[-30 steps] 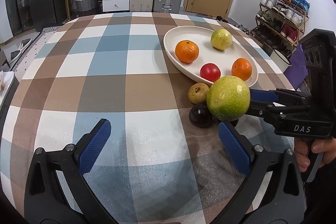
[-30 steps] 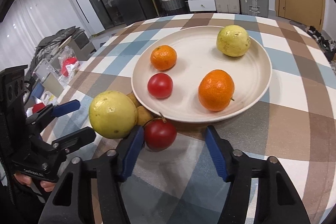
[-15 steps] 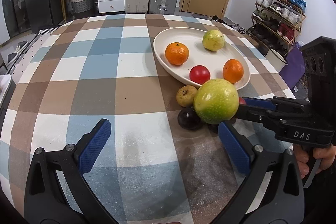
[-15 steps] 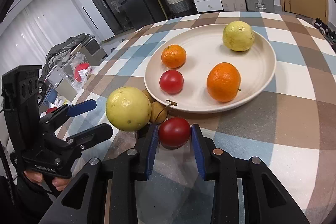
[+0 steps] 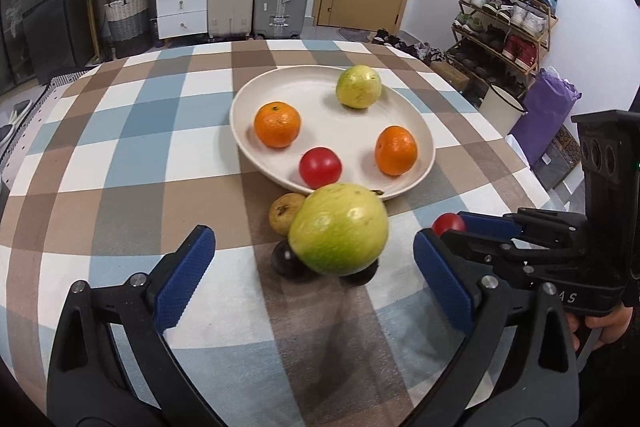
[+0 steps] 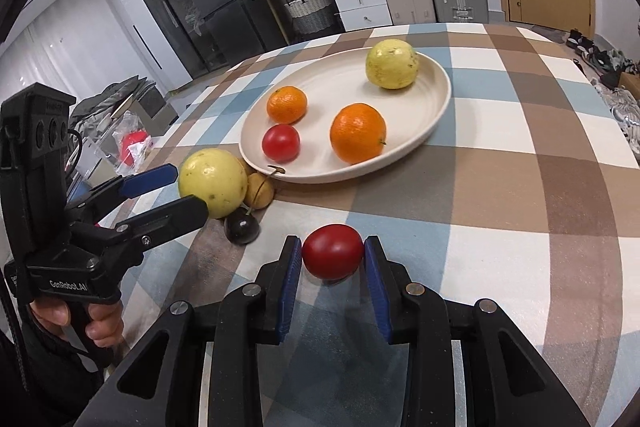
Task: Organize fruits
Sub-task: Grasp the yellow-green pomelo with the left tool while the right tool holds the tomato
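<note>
left wrist view: left gripper (image 5: pixel 312 267) jaws wide, closing; big green-yellow round guava (image 5: pixel 338 229) sits between the blue pads, neither pad touching it.
plate: cream oval ceramic plate (image 5: pixel 256 95) on checked blue-brown-white tablecloth (image 5: pixel 120 155), holding four fruits.
right wrist view: right gripper (image 6: pixel 332 267) clamped on small red round tomato (image 6: pixel 332 251), both pads pressing its sides.
loose fruit: small tan pear (image 6: pixel 260 191) and dark plum (image 6: pixel 241 225) beside the plate's near rim, next to the guava.
</note>
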`<state>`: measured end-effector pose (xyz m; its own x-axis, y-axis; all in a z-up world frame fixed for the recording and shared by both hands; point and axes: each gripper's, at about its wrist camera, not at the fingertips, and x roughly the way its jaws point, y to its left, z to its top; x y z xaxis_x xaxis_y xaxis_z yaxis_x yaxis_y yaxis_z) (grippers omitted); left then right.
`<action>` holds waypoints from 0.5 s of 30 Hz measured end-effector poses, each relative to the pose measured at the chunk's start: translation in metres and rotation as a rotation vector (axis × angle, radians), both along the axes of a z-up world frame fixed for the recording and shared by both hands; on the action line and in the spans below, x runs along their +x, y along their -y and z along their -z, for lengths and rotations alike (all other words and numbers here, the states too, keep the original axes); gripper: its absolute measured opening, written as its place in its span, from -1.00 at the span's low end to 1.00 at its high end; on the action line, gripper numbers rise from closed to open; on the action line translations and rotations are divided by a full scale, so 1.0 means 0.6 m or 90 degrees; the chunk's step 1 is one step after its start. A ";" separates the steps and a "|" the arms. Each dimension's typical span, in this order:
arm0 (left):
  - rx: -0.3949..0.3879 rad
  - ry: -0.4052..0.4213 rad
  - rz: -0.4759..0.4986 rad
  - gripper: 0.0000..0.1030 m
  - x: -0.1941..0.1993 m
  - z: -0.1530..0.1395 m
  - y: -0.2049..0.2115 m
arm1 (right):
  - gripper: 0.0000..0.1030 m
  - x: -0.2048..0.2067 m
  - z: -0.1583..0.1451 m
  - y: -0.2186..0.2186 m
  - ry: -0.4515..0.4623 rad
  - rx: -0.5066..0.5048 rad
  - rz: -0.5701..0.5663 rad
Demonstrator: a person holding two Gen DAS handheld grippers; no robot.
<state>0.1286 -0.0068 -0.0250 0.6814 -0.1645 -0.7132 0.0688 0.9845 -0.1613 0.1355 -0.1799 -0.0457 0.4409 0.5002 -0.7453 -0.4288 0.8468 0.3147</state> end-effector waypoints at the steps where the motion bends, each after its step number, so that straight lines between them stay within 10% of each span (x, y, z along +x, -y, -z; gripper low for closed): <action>1: 0.003 0.001 0.008 0.82 0.003 -0.001 0.006 | -0.37 0.000 0.000 0.001 0.000 0.001 0.001; 9: 0.027 -0.024 0.028 -0.04 0.021 0.009 0.028 | -0.37 -0.004 -0.007 0.013 0.008 0.006 0.013; 15: 0.019 -0.020 0.037 -0.05 0.017 0.009 0.025 | -0.37 -0.007 -0.010 0.019 0.014 0.008 0.023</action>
